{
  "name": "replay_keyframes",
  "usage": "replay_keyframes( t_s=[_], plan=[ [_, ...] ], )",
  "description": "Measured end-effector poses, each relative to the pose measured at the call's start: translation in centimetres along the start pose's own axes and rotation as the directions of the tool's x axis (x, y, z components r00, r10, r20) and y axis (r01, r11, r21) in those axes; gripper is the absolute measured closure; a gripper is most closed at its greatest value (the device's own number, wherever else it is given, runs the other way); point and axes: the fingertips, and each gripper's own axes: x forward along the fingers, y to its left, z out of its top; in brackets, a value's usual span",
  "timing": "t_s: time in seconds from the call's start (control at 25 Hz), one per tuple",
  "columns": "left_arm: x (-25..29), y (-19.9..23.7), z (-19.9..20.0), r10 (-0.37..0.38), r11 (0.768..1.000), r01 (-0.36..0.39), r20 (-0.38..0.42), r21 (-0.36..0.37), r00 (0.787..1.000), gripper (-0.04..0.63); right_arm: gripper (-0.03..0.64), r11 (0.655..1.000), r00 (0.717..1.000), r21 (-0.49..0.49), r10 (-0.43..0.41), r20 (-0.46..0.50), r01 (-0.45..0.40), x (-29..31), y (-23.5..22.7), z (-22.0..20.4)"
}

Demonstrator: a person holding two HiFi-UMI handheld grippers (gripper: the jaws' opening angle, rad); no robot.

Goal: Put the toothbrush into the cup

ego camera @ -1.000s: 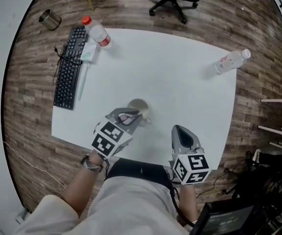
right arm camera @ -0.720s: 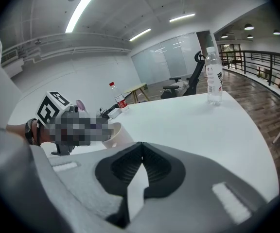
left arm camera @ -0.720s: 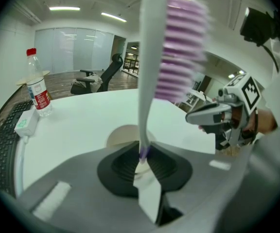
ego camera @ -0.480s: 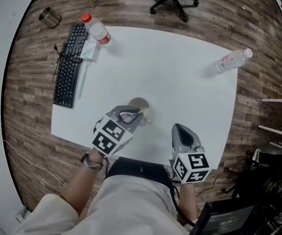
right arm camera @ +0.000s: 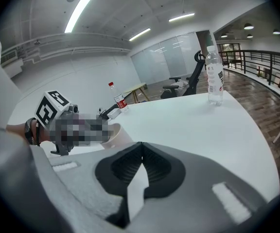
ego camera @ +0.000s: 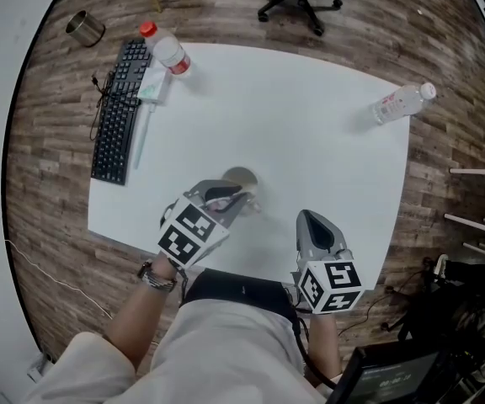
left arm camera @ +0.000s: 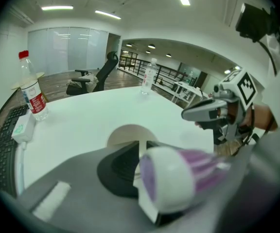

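Left gripper (ego camera: 228,199) pinches the purple-and-white toothbrush (left arm camera: 179,178) right at the cup (ego camera: 241,178). It has hardly shifted over the last second, so the drop has not happened. Right gripper (ego camera: 311,223) waits nearby, jaws pressed together, empty.

White table (ego camera: 310,124), purple-striped toothbrush (left arm camera: 179,178), black keyboard (ego camera: 116,116)

Table (ego camera: 310,141) centre and right lay bare — wide passage. Keyboard (ego camera: 116,120) and red-capped bottle (ego camera: 165,53) lined the left edge; clear bottle (ego camera: 402,102) sat at the far right corner. Cup (ego camera: 241,179) stood near the front, left gripper (ego camera: 230,199) with toothbrush (left arm camera: 179,178) crowding it — right gripper (ego camera: 314,230) apart.
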Motion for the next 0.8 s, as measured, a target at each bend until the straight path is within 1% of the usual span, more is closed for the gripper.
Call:
replay_keyframes(
  t_s=[0.24,0.52,0.8],
  plan=[
    [-0.3,0.2,0.2,-0.001,1.0,0.002,0.019,-0.021,1.0,0.506,0.615,1.0,1.0,-0.001,-0.003,0.0,0.003,-0.1,0.1,0.0],
    [-0.7,0.2,-0.1,0.009,0.999,-0.008,0.026,-0.035,1.0,0.494,0.615,1.0,1.0,-0.011,0.003,0.006,-0.003,-0.2,0.4,0.0],
    [-1.5,0.7,-0.4,0.063,0.996,-0.061,0.034,-0.058,0.997,0.486,0.615,1.0,1.0,-0.031,0.002,0.008,-0.002,-0.6,0.5,0.1]
  ],
)
